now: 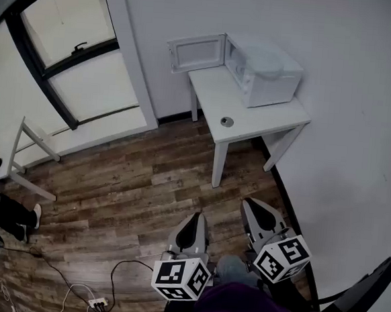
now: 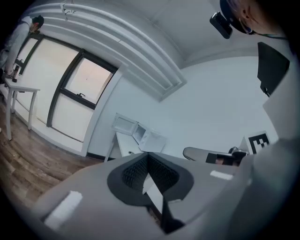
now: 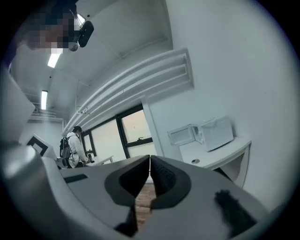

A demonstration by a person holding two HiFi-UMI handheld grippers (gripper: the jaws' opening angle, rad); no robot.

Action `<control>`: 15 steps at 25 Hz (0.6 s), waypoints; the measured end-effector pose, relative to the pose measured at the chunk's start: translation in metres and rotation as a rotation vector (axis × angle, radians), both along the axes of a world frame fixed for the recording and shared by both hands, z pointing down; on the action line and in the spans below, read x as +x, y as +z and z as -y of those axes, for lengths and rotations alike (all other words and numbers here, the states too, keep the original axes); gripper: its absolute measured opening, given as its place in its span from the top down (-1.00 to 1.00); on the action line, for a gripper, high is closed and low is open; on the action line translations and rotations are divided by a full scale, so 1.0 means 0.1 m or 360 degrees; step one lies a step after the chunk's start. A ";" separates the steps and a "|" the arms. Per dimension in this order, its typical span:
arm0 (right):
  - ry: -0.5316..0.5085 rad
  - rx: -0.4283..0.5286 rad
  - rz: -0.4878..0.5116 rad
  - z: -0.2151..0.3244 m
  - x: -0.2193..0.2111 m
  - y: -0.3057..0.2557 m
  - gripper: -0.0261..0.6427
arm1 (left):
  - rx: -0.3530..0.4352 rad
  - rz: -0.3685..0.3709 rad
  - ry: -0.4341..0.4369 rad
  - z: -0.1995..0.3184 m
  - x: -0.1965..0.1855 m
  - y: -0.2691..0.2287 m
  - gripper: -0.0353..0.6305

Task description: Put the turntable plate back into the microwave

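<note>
A white microwave (image 1: 266, 73) stands on a small white table (image 1: 252, 119) against the wall, its door (image 1: 195, 52) swung open to the left. On top of it lies what looks like a pale round plate (image 1: 265, 58). A small round ring (image 1: 227, 121) sits on the table in front. Both grippers hang low over the wood floor, well short of the table. The left gripper (image 1: 194, 217) is shut and empty, and so is the right gripper (image 1: 253, 205). The left gripper view shows the microwave (image 2: 151, 138) far off; the right gripper view shows it (image 3: 218, 131) beside the ring (image 3: 195, 161).
A big window (image 1: 68, 61) fills the left wall. A second white table (image 1: 20, 152) and a standing person (image 3: 72, 145) are at the left. Cables and a power strip (image 1: 96, 304) lie on the floor. A black chair back (image 1: 367, 290) is at the lower right.
</note>
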State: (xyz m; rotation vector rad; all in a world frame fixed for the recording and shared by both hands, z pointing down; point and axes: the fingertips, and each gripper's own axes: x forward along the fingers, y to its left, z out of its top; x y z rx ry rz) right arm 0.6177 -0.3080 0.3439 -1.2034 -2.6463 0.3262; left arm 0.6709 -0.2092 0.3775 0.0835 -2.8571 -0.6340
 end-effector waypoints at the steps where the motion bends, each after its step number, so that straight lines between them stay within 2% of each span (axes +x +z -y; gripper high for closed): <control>1: -0.0006 0.0005 0.0000 -0.02 -0.03 0.01 0.89 | 0.0003 -0.0003 -0.0006 -0.02 -0.02 0.02 0.87; 8: -0.0042 0.0020 -0.0004 -0.21 -0.35 0.11 0.89 | 0.0006 -0.0029 -0.0048 -0.20 -0.31 0.15 0.87; 15: -0.0123 0.0005 -0.0008 -0.52 -0.92 0.14 0.89 | -0.0022 -0.0054 -0.0132 -0.50 -0.79 0.18 0.87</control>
